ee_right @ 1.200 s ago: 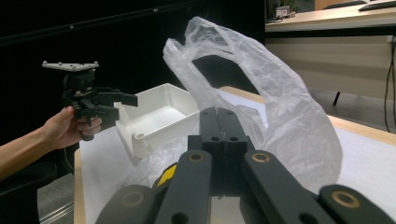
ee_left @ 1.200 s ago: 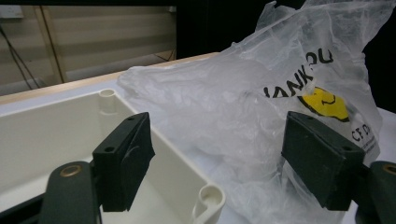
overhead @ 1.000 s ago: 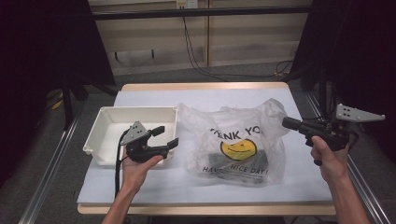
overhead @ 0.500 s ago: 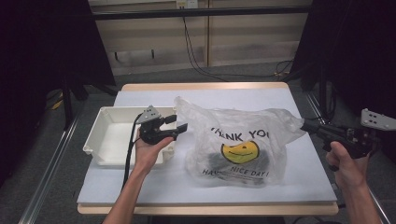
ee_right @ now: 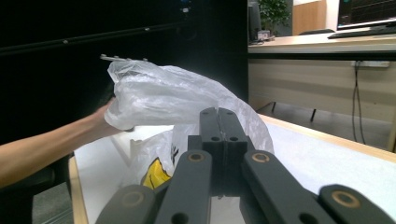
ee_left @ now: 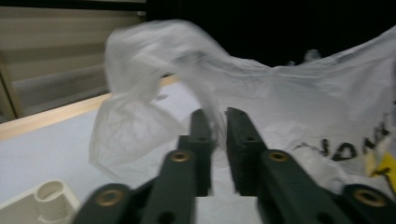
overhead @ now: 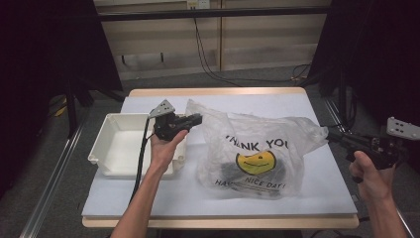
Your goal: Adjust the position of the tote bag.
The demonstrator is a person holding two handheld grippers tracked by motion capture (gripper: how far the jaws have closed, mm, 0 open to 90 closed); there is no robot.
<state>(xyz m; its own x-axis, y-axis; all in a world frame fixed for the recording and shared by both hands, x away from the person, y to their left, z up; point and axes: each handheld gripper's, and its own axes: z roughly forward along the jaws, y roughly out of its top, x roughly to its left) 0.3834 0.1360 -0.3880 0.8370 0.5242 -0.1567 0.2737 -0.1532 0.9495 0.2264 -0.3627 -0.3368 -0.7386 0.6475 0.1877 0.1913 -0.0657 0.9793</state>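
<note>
Evidently a bag-opening job.
Bag: thin plastic bag (overhead: pixel 257 153) at mid-table, right of the white tray (overhead: pixel 116 144); light, limp, slippery; dark contents weigh its near end.
Left gripper (overhead: pixel 197 118): jaws have just been closing, now pinching the left handle film (ee_left: pixel 215 122).
Right gripper (overhead: pixel 331 134): clamped on the right handle.
Hold: handles only; film likely tears.

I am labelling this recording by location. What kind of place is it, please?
Probably an office or lab set up for recording. The table with the plastic bag and white tray stands between dark curtains, and the right gripper view shows a desk with a keyboard and a monitor behind.
</note>
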